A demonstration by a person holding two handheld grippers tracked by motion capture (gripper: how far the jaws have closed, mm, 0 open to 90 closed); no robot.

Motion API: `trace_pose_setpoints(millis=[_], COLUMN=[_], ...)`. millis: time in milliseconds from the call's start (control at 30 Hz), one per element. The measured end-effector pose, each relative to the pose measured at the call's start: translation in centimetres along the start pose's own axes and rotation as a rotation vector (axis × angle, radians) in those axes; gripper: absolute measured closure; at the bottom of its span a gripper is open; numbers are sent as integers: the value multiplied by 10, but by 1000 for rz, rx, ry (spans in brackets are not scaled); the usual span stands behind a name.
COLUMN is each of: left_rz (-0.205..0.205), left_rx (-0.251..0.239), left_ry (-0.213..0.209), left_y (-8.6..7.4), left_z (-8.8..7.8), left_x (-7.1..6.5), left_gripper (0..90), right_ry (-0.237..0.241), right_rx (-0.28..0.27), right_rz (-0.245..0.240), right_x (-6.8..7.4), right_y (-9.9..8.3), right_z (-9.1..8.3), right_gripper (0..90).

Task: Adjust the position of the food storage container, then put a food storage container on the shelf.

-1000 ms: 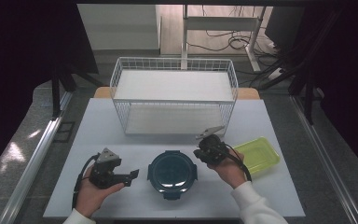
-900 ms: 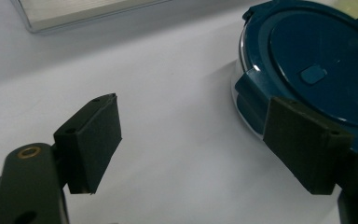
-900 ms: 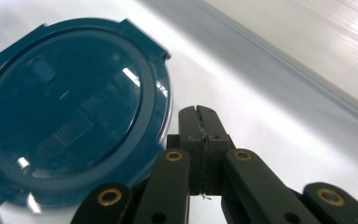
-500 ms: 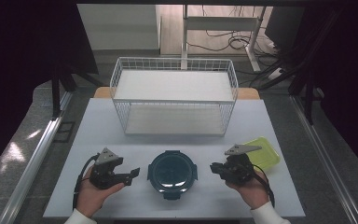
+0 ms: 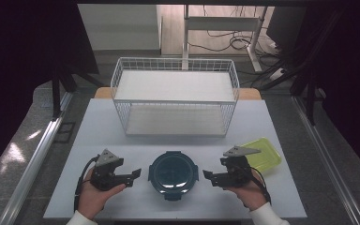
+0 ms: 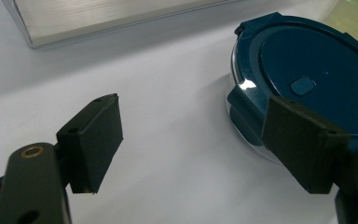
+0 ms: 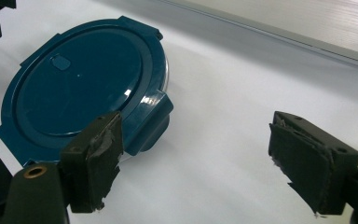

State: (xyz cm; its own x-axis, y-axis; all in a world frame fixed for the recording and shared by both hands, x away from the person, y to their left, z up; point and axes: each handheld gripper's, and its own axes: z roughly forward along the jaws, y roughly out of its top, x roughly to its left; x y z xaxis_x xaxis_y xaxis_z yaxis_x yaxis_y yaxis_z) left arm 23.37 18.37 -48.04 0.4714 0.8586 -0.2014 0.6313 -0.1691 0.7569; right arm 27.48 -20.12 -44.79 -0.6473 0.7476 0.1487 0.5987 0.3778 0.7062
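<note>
1. The round dark-blue lidded container [image 5: 172,173] sits on the white bench [image 5: 122,140] at its near edge, midway between the two claws and in front of the wire basket [image 5: 176,96].
2. The left claw [image 5: 135,174] lies just left of the container and points level toward it; the right claw [image 5: 208,176] lies just right of it and points back at it. Both stand about equally near, each a small gap off the rim and touching nothing.
3. The container is round with latch tabs on its rim, so no long axis matters. In the right gripper view a side latch tab [image 7: 154,122] faces that claw, just beyond its jaw.
4. The left claw is wide open and holds nothing.
5. The right claw's jaws have just been opening and now stand wide with only bare bench between them.
6. A yellow-green lid or tray [image 5: 265,153] lies behind the right hand [image 5: 251,190], apart from the container.
7. Likely next: each claw closes in on its own side of the rim.
</note>
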Motion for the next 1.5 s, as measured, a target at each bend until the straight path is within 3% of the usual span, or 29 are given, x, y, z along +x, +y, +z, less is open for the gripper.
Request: trace_pose_setpoints(millis=[133, 233, 533, 800, 1033, 1200, 1300, 1433, 1500], left_rz=[-7, -8, -33, -104, -141, -164, -209, -218, -233], left_rx=[9, 14, 27, 37, 56, 69, 82, 98, 109], left_ry=[-8, -17, -13, -82, -137, -165, -210, -222, -245], left_y=[0, 1, 3, 6, 9, 13, 16, 17, 18], left_z=[0, 0, 0, -2, 3, 9, 15, 21, 27], left_x=[0, 0, 0, 1, 0, -3, -2, -3, -4], left_gripper=[202, 203, 132, 102, 73, 60, 54, 55, 58], right_ry=[1, 35, 76, 93, 110, 154, 182, 187, 203], right_rx=[-5, -16, -18, -6, 1, 10, 16, 31, 50], right_rz=[21, 54, 76, 96, 122, 161, 191, 197, 227], right_x=[-1, -3, -3, -1, 3, 9, 12, 13, 11], right_y=[0, -1, -1, 0, 0, 3, 6, 8, 8], right_z=[1, 1, 4, 10, 15, 23, 31, 38, 47], right_gripper=[173, 173, 166, 157, 145, 140, 140, 138, 138])
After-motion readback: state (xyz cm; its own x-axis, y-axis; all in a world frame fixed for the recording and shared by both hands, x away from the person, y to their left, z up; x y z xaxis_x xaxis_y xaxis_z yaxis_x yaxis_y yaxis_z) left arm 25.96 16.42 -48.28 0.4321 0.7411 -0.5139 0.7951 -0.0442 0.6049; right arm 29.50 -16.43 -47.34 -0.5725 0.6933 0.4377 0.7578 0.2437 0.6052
